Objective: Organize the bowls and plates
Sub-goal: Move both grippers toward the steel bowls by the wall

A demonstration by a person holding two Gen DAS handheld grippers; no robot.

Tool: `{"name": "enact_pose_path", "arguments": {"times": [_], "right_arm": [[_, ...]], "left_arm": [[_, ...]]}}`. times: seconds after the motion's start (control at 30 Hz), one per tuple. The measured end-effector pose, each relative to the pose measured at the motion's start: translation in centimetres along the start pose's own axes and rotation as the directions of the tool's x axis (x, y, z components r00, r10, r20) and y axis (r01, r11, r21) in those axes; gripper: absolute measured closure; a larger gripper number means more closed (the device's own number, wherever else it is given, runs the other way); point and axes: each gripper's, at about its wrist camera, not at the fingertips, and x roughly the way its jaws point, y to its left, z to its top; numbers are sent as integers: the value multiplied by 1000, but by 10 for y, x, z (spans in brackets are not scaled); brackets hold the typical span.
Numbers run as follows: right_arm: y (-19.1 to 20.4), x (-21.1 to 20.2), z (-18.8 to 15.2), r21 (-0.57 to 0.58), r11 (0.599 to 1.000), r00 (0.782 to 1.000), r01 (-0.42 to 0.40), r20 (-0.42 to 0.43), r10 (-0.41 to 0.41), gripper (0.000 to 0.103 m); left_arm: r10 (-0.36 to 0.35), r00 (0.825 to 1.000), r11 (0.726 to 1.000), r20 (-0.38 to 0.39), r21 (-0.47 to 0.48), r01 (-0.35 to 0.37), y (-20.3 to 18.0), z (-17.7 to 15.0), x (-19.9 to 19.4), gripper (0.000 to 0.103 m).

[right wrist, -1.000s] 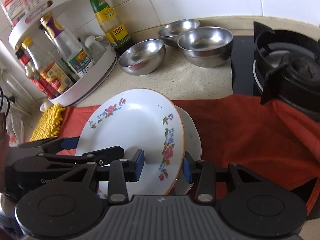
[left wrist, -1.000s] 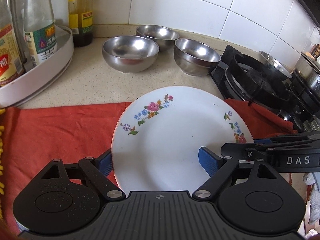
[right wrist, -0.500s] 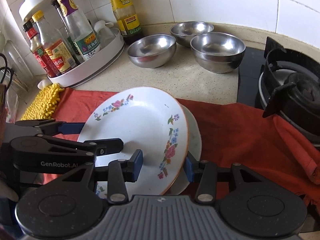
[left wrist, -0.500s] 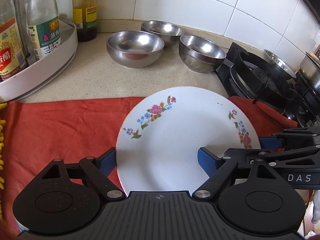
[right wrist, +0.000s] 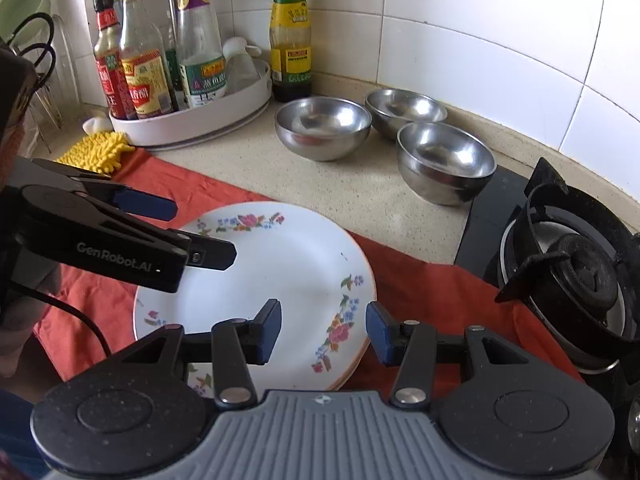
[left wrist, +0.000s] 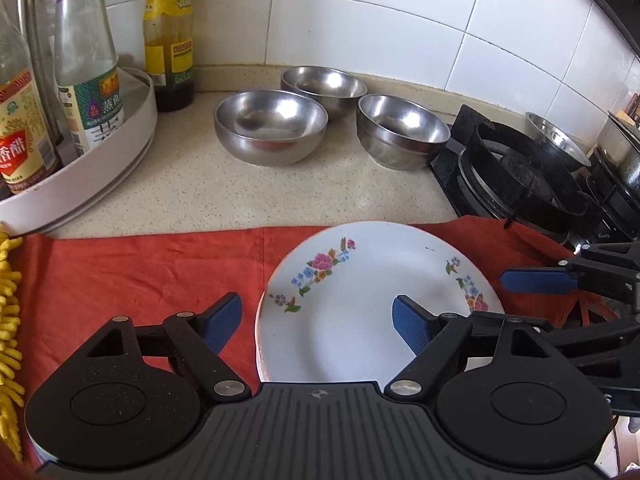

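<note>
A white plate with flower print (left wrist: 360,292) (right wrist: 288,272) lies on top of another plate on the red cloth (left wrist: 140,276) (right wrist: 432,292). My left gripper (left wrist: 318,326) is open and straddles the plate's left edge from above. My right gripper (right wrist: 323,332) is open over the plate's right rim; whether it touches the rim I cannot tell. Three steel bowls (left wrist: 270,126) (left wrist: 324,88) (left wrist: 402,130) (right wrist: 324,126) stand on the counter behind.
A white turntable tray (left wrist: 100,168) (right wrist: 192,120) holds sauce bottles at the left. A tall green-label bottle (left wrist: 168,36) (right wrist: 290,36) stands by the wall. A gas stove (left wrist: 528,184) (right wrist: 568,272) is on the right. A yellow mop cloth (right wrist: 96,150) lies left.
The tilted plate has been lowered flat onto the plate beneath. Both grippers have opened wider and let go of it, and have pulled back and up.
</note>
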Motion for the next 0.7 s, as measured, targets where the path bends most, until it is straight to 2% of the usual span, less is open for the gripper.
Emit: {"name": "enact_pose_path", "arguments": {"times": [0.37,0.57,0.7], "right_arm": [[-43,9,14,97,994,998,-55,9,55,58],[-65,20,45,176,974,990,-144,31,141,58],[-69,29,71,209,963,984,-172,72,161,58]], "left_arm": [[88,996,996,30,-32,-87,-3,11,-2,14],[135,989,989,66,-65,-130,3,31,-8,11],[155,983,986,99,-71,-149,9,52,-8,10]]}}
